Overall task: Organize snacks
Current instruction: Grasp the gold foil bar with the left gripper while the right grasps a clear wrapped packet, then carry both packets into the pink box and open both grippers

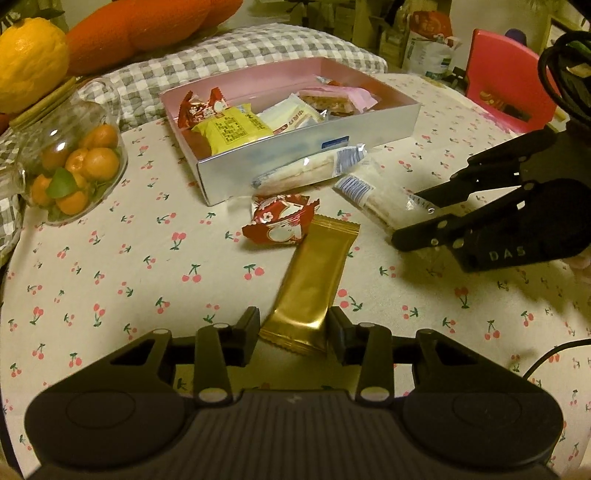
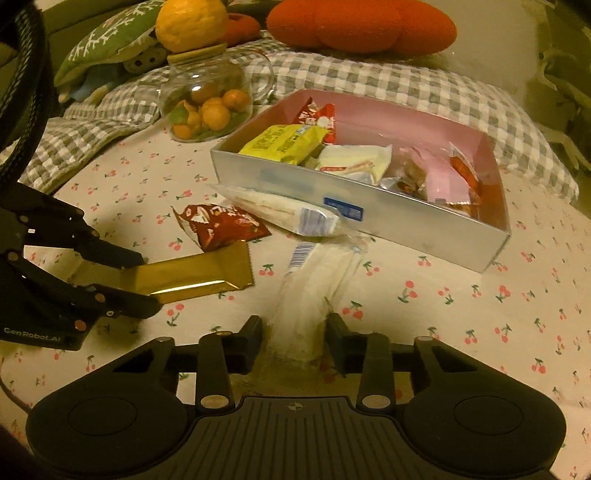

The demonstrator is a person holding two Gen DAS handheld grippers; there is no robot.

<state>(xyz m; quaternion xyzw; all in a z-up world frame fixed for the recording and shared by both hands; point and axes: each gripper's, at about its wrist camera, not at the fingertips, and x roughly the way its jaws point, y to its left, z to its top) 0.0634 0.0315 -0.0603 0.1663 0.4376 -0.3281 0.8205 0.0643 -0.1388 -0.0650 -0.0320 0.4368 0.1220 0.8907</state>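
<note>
On right claw [image 1: 424,218], "DAS" lettering, left claw [image 2: 147,284] "GenRobot.AI"

Gold wrapper [image 1: 312,284]: near end hidden behind left gripper [image 1: 294,332]. Box [image 2: 369,218] label unreadable. Orange cushion [image 1: 147,22] cropped by frame.

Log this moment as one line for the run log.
left gripper: shut on gold bar | right gripper: shut on white pack | box: partly filled
</note>
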